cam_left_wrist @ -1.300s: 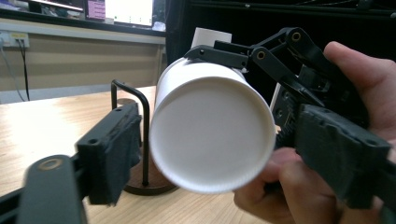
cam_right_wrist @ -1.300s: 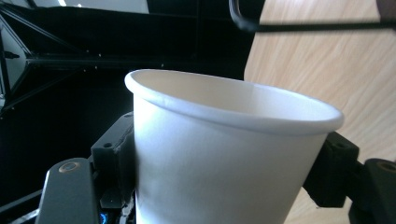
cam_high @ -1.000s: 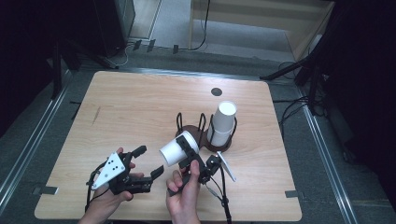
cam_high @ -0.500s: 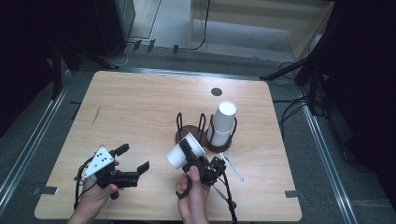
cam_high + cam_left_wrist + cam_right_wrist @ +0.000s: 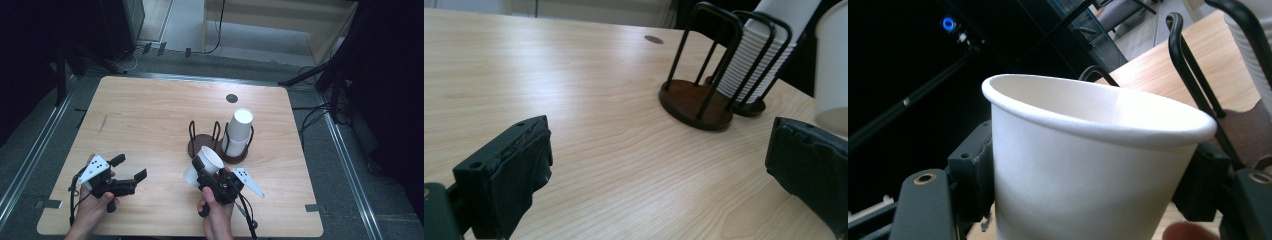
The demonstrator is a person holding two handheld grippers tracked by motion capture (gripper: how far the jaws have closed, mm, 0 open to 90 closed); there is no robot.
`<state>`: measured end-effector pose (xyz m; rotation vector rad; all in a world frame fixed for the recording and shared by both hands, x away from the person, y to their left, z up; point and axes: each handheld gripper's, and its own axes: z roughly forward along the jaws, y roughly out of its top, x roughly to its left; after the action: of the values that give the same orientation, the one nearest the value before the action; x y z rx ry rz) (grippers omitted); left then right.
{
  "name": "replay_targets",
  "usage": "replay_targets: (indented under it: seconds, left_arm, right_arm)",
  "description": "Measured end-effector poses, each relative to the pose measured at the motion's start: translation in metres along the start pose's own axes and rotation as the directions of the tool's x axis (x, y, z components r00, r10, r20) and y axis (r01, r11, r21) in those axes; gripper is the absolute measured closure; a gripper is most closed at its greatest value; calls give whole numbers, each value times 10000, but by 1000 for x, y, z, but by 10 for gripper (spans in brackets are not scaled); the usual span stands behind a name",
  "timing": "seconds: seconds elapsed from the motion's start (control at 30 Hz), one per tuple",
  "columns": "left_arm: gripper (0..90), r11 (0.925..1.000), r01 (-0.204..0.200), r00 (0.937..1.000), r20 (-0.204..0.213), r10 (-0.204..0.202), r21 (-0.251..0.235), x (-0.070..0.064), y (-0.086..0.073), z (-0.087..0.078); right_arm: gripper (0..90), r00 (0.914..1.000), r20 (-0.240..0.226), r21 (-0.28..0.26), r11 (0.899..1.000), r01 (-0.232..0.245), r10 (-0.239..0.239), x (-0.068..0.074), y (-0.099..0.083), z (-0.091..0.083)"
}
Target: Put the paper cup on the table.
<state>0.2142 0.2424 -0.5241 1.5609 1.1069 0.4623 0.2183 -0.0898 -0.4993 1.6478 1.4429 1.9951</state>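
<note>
Light wooden table in a pretty dark room, cables on the floor behind it. Near the front edge, the right gripper has its jaws clamped on a white paper cup, tilted, just in front of the empty wire cup holder. The stack of cups sits in the holder beside it. The left gripper hovers by the front left corner, jaws wide, holding nothing.

Matt white paper cup (smooth-walled), pale wood-grain table.
</note>
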Motion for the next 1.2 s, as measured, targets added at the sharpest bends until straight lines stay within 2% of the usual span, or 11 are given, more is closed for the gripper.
replay_targets:
  seconds: [0.1, 0.23, 0.3, 0.5, 0.6, 0.77, 0.87, 0.97, 1.1, 1.2]
  left_arm:
    - [0, 9999, -4, 9997, -246, 8, 164, 8, -2, -2]
    - [0, 9989, 10, 9992, -396, 8, 461, 16, -6, -4]
    - [0, 9975, -122, 9986, -500, 157, 701, 19, -7, -5]
    - [0, 9934, -407, 9950, -869, 501, 1071, 26, -9, -6]
    - [0, 9909, -471, 9919, -1108, 613, 1260, 30, -10, -7]
    - [0, 9904, -481, 9858, -1535, 680, 1297, 39, -11, -12]
    - [0, 9911, -386, 9844, -1657, 596, 1272, 45, -10, -17]
    - [0, 9929, -180, 9827, -1810, 392, 1176, 51, -9, -22]
    - [0, 9935, -26, 9806, -1942, 247, 1134, 59, -10, -28]
    - [0, 9935, 22, 9801, -1976, 205, 1137, 62, -12, -28]
  right_arm:
    - [259, 9983, 39, -52, 9983, 582, -582, 0, 0, -3]
    - [259, 9900, 84, 99, 9900, 1405, -1406, -3, 1, -7]
    - [259, 9847, 229, 280, 9846, 1723, -1729, -6, 2, -9]
    - [259, 9598, 524, 437, 9608, 2736, -2757, -15, 5, -18]
    - [259, 9505, 606, 358, 9523, 3030, -3047, -21, 6, -24]
    - [259, 9521, 748, 321, 9550, 2949, -2965, -31, 8, -31]
    - [259, 9517, 937, 124, 9562, 2924, -2923, -37, 12, -36]
    - [259, 9460, 1112, 12, 9519, 3063, -3046, -41, 16, -40]
    - [259, 9312, 1513, -147, 9412, 3376, -3317, -48, 22, -47]
    - [259, 9239, 1775, -263, 9368, 3489, -3391, -54, 27, -50]
